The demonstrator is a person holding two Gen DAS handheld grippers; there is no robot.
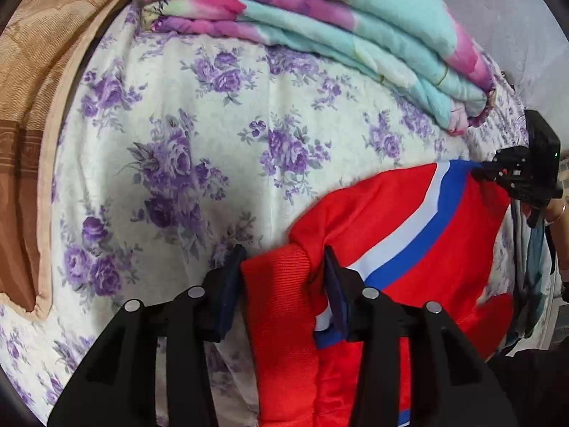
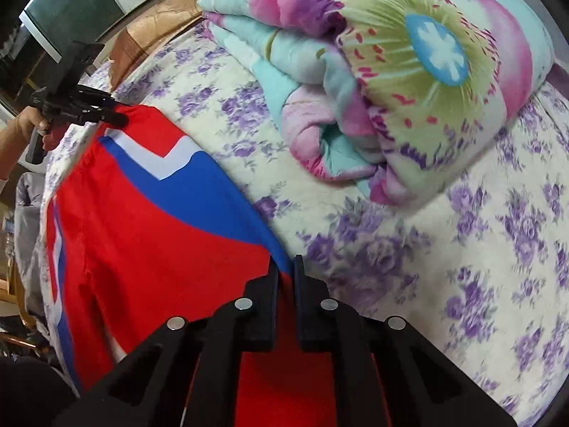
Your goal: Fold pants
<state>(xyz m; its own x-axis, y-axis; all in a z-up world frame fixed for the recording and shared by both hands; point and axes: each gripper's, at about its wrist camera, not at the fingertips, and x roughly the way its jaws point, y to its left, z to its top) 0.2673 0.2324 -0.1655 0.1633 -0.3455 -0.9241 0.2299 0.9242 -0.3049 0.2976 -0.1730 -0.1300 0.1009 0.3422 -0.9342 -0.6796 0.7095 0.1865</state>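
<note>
Red pants (image 1: 409, 213) with a blue and white stripe lie spread on a bed sheet (image 1: 177, 124) printed with purple flowers. In the left wrist view my left gripper (image 1: 284, 259) is shut on a red ribbed band of the pants, which fills the gap between its pads. My right gripper (image 1: 480, 170) pinches the far corner at the right edge. In the right wrist view my right gripper (image 2: 286, 267) is shut on the pants (image 2: 142, 231), with a thin fold of red and blue cloth between its fingers. My left gripper (image 2: 119, 117) holds the far corner, and a hand (image 2: 21, 131) grasps its handle.
A folded blanket (image 1: 355, 17) in turquoise and pink lies behind the pants on the bed (image 2: 409, 71). A brown and tan cloth (image 1: 28, 142) lies along the bed's left side. A dark screen (image 2: 71, 10) stands beyond the bed. Bare sheet (image 2: 462, 249) lies to the right.
</note>
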